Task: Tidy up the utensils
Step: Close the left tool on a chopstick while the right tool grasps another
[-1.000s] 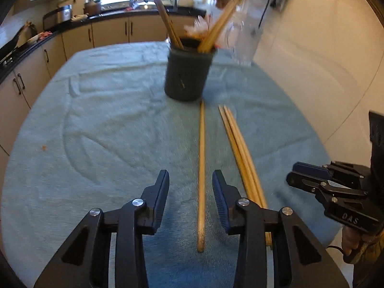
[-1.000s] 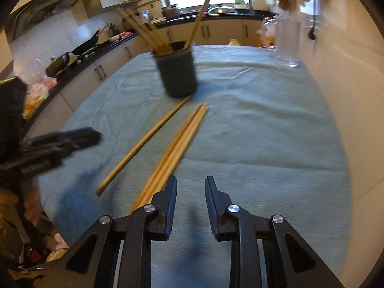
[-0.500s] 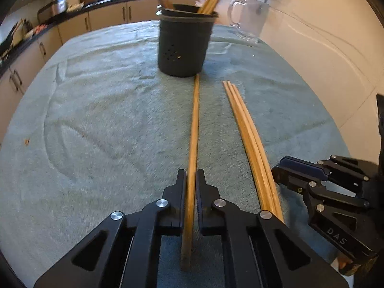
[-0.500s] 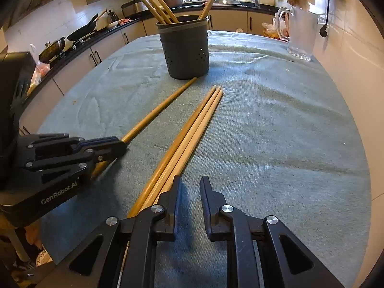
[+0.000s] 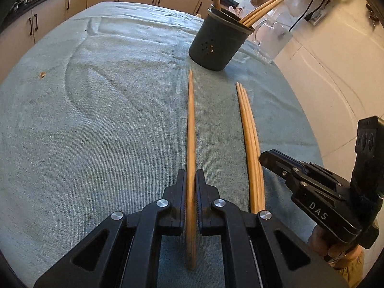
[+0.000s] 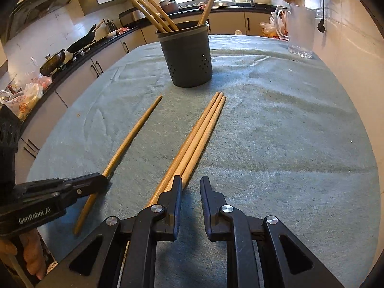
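A single wooden chopstick [image 5: 190, 120] lies along the teal cloth, and my left gripper [image 5: 191, 180] is shut on its near part. To its right lies a bundle of three chopsticks [image 5: 249, 132]. The dark grey perforated holder [image 5: 218, 45] stands beyond with several chopsticks in it. In the right wrist view my right gripper [image 6: 190, 182] stands narrowly open with nothing between its fingers. The bundle [image 6: 199, 134] runs under and to the left of its left finger. The left gripper [image 6: 100, 180] grips the single chopstick [image 6: 136, 132] at lower left. The holder [image 6: 186, 55] stands straight ahead.
A glass jug [image 6: 300, 31] stands at the table's far right by the wall. The teal cloth [image 6: 288, 132] covers the table. Kitchen cabinets and a counter with pans run along the left and back. A person's hand [image 5: 336, 252] holds the right gripper's handle.
My left gripper shut on the single chopstick, rolled, and drew it back, so its tip now lies apart from the holder. My right gripper narrowed and sank beside the bundle.
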